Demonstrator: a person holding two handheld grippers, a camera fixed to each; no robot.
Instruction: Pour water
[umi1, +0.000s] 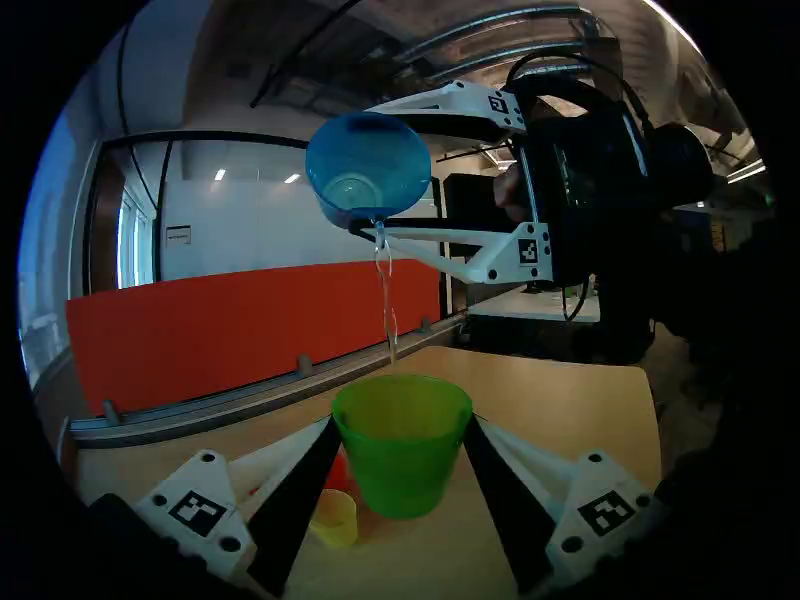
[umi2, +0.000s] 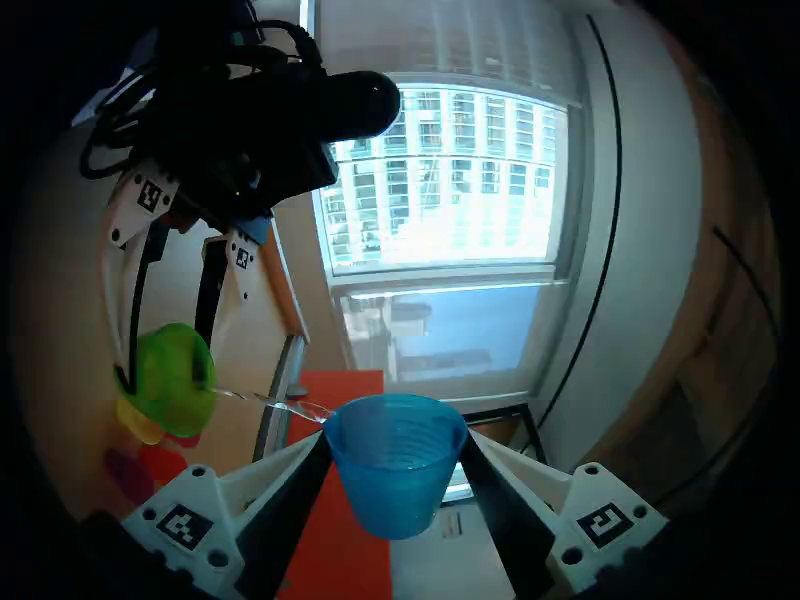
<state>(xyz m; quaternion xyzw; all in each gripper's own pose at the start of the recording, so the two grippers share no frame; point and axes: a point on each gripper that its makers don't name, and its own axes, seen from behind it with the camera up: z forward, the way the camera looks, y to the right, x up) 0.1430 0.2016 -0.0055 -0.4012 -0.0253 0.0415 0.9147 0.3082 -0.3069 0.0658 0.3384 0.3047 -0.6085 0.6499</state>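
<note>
Left gripper (umi1: 402, 428) clamped on green translucent plastic cup (umi1: 402, 465), held over wooden table (umi1: 570, 400). Right gripper (umi2: 395, 447) clamps tilted blue translucent plastic cup (umi2: 392, 490) above it. Thin water stream (umi1: 386, 300) lands near far rim. Risk: small drift or more tilt spills onto table.

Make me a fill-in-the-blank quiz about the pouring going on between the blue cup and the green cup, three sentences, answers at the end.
1. The right tongs tip the translucent blue plastic cup so that a thin stream of ___ runs out.
2. The stream lands in the translucent green plastic cup, which the left tongs hold ___.
3. Of these two cups, the ___ one is higher.

Missing words: water; upright; blue.
</note>
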